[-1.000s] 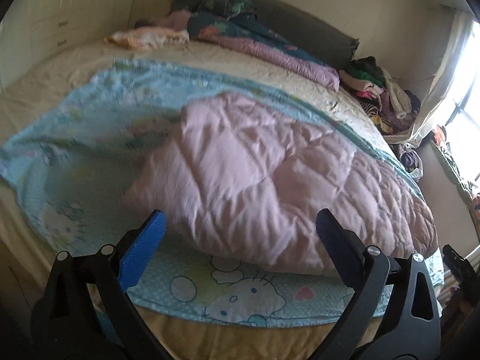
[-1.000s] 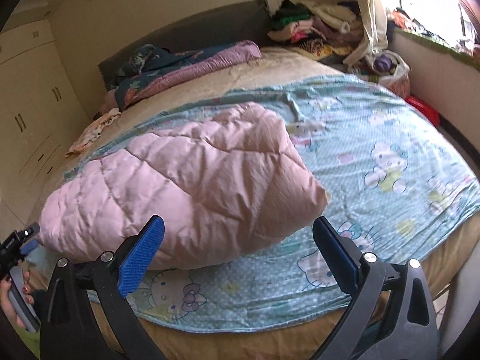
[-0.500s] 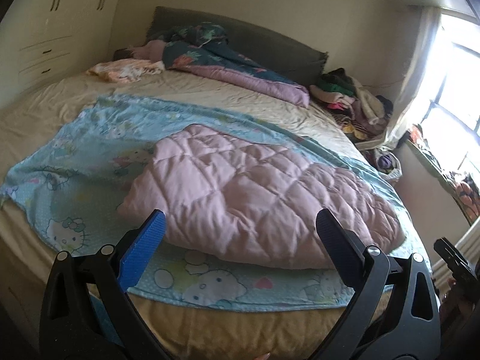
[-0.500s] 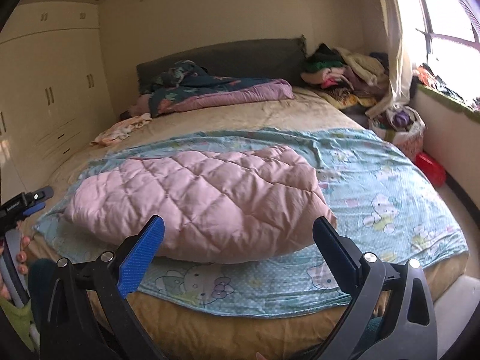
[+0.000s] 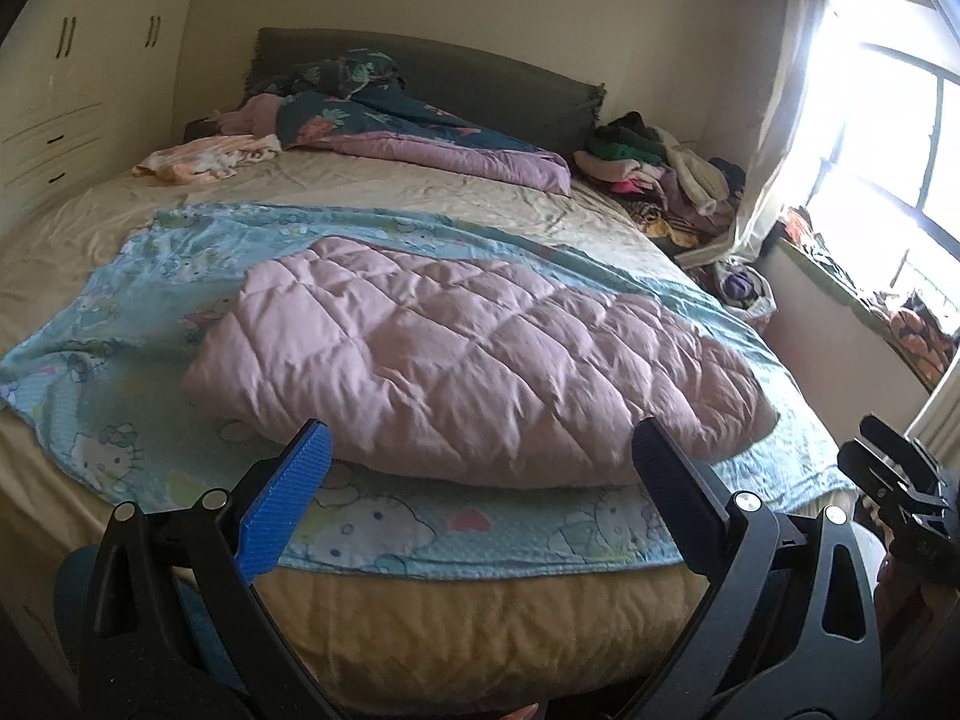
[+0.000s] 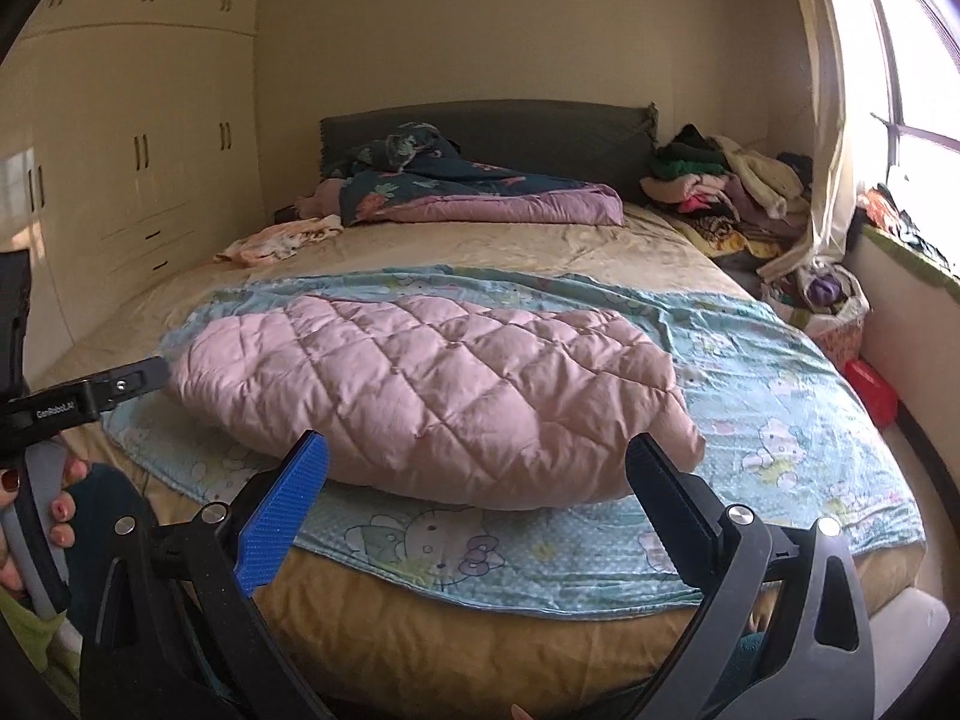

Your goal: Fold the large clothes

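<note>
The left tool point(image 5: 477, 462) is spread wide, its blue pad and black pad well apart and pinching nothing, held off the near edge of the bed point(image 5: 456, 630). The right tool point(image 6: 477, 468) is likewise spread and empty, also short of the bed's near edge. Each tool shows at the margin of the other's view: the right one as a black shape at the far right of the left wrist view, the left one at the left edge of the right wrist view, where a hand point(image 6: 36, 516) with painted nails grips its handle.

Just beyond both tools lies the pink quilted garment point(image 5: 480, 360), a puffy, diamond-stitched piece folded into a broad bundle (no sleeves or collar can be made out). It rests on a light blue cartoon-print sheet point(image 5: 108, 360) spread across the near half of the bed, with the sheet's front edge hanging just over the mattress side. Neither tool touches the garment.

Further back, on the bare beige mattress cover, a dark floral quilt point(image 6: 480, 192) with a purple underside lies crumpled against the grey headboard point(image 6: 540, 126), and a small pale cloth point(image 6: 276, 243) lies to its left. A heap of mixed clothes point(image 6: 720, 192) sits at the bed's far right corner beside the curtain point(image 6: 822, 120) and bright window. Cream wardrobes point(image 6: 138, 180) line the left wall.
</note>
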Action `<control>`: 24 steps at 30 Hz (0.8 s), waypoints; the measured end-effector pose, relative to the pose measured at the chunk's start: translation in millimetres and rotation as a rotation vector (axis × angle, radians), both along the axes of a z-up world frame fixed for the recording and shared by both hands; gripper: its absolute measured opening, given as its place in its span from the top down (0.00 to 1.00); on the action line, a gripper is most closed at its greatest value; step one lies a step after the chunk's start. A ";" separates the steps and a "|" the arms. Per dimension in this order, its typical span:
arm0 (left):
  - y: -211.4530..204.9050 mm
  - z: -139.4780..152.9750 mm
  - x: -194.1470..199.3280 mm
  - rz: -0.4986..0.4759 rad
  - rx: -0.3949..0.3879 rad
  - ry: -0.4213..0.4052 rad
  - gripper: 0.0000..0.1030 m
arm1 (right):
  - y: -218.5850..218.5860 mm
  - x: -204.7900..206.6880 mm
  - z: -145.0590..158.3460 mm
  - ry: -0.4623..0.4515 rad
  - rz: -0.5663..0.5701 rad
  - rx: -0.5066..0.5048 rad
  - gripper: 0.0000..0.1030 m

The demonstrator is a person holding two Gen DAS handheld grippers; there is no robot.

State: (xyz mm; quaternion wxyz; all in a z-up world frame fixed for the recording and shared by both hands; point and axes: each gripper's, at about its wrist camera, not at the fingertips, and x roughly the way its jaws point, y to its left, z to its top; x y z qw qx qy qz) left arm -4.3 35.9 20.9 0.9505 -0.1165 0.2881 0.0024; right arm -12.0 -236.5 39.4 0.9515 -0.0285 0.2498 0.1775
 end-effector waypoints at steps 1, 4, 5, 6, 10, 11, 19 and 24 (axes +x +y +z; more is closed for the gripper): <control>-1.9 -1.4 -0.4 -0.005 0.000 -0.001 0.09 | 2.0 -2.0 -0.1 -0.007 0.001 -0.003 0.04; -9.5 -5.0 -2.8 -0.023 0.011 -0.002 0.09 | 6.4 -8.7 -2.0 -0.011 0.023 0.007 0.04; -11.8 -6.0 -2.9 -0.025 0.022 0.000 0.09 | 8.4 -11.1 -3.6 -0.012 0.028 0.008 0.04; -13.1 -7.8 -2.3 -0.027 0.026 0.005 0.09 | 9.7 -12.8 -5.3 -0.013 0.029 0.008 0.04; -19.0 -15.8 -1.1 -0.037 0.039 0.024 0.09 | 15.5 -10.8 -17.4 0.018 0.017 0.004 0.04; -19.4 -17.0 -0.9 -0.036 0.040 0.029 0.09 | 17.3 -8.1 -22.9 0.040 0.011 -0.003 0.04; -22.3 -26.5 4.2 -0.020 0.071 0.064 0.09 | 20.5 -0.1 -34.6 0.079 0.016 0.001 0.04; -22.3 -26.8 4.0 -0.016 0.076 0.067 0.09 | 20.0 -0.9 -34.1 0.079 0.015 0.000 0.04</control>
